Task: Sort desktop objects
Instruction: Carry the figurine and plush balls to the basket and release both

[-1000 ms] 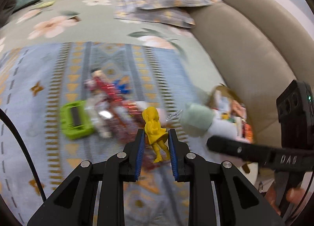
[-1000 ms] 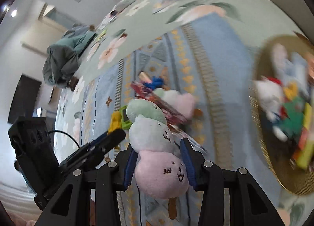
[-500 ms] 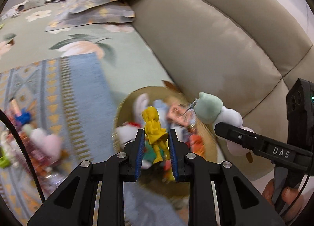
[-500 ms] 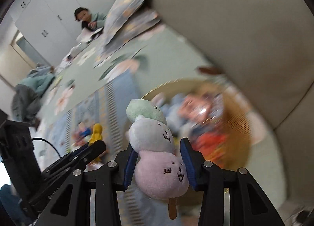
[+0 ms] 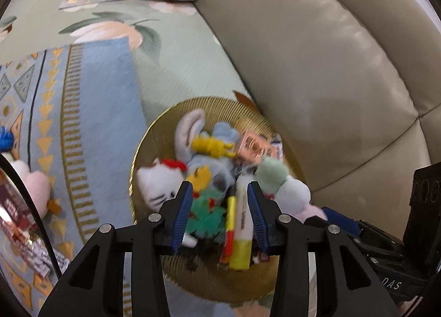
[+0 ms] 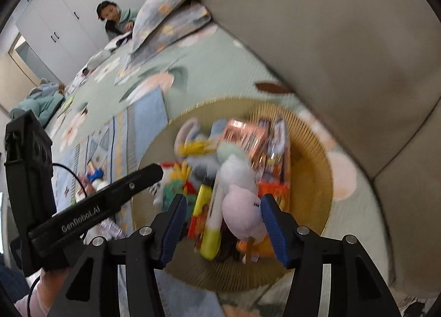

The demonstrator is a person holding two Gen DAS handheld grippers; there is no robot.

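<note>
A round golden woven basket [image 5: 154, 135] [image 6: 311, 135] sits on the bed against the beige headboard, full of toys. My left gripper [image 5: 219, 216] is open and empty just above it. The yellow figure [image 5: 212, 146] [image 6: 193, 149] lies in the basket on a grey-blue plush. My right gripper [image 6: 224, 227] is open above the basket. The plush skewer of green, white and pink balls [image 6: 238, 193] [image 5: 278, 184] lies loose between its jaws on the pile. A white cat plush [image 5: 157, 182] and markers [image 5: 242, 223] also lie inside.
The beige padded headboard [image 5: 317, 74] rises right behind the basket. A blue patterned mat [image 5: 91, 113] to the left holds a pink heart plush [image 5: 35, 187], snack packets [image 5: 16, 223] and a blue toy. Pillows [image 6: 171, 8] and a person [image 6: 113, 16] are at the far end.
Both grippers moved over the basket and opened. The yellow figure left the left gripper and the plush skewer left the right gripper; both now lie in the basket.
</note>
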